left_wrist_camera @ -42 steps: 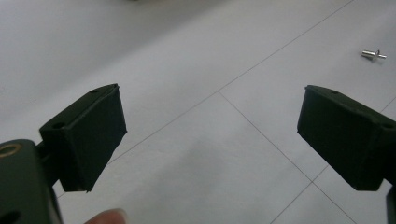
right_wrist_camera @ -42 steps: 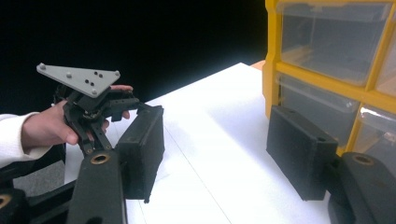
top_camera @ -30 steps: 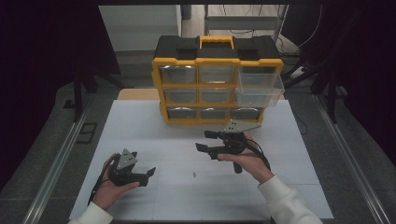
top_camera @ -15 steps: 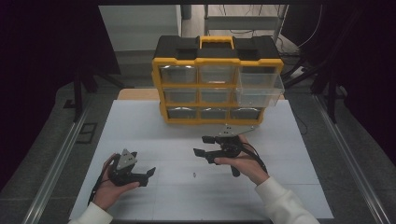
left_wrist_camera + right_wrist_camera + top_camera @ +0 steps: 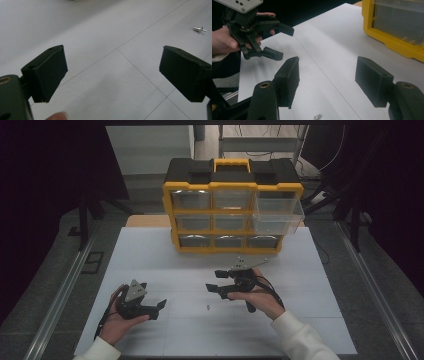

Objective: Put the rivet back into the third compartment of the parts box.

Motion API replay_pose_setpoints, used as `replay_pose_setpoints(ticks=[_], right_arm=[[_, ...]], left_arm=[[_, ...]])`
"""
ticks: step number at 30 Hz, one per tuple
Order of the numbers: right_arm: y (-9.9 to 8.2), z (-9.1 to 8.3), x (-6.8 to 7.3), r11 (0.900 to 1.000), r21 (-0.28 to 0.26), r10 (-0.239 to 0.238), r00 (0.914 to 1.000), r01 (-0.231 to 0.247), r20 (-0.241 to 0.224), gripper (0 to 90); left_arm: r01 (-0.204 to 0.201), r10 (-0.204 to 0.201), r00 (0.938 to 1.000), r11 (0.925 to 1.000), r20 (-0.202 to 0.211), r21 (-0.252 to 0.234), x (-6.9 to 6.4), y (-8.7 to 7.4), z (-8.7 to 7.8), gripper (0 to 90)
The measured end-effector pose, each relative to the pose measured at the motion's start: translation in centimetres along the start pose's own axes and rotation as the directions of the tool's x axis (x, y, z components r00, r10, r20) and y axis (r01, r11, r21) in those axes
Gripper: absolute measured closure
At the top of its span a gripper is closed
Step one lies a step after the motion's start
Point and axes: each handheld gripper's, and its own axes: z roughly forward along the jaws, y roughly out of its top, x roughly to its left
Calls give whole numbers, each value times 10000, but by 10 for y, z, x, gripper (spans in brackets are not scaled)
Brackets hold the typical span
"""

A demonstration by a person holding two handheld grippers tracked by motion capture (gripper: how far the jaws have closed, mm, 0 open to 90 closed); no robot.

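A small metal screw (image 5: 207,308) lies loose on the white table (image 5: 310,320), untouched, between a person's two handheld grippers. The right gripper (image 5: 214,281) hovers just at the screw's one o'clock, its jaws spread wide and holding nothing; in the right gripper view the screw (image 5: 317,116) sits low between those parted jaws, near the bottom edge. The left gripper (image 5: 161,306) waits at the screw's nine o'clock, near but apart, its jaws likewise released and empty; from its own camera the screw (image 5: 199,29) shows off at two o'clock. At the table's twelve o'clock stands a yellow parts organizer (image 5: 232,205), with one clear drawer (image 5: 278,212) at its upper right pulled out and open. Judging by the scene, the pickup has yet to happen: the drawer appears ready to receive, and what seems left is closing on the screw, carrying it to the drawer, dropping it in and perhaps pushing the drawer shut.
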Motion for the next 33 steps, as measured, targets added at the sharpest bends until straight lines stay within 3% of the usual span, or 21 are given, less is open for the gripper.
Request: replay_pose_setpoints(ticks=[33], right_arm=[[-21, 25, 4, 9904, 1377, -146, 9999, 149, -30, 352]], left_arm=[[-50, 50, 10000, 10000, -4, 29, 0, 0, 0, 81]])
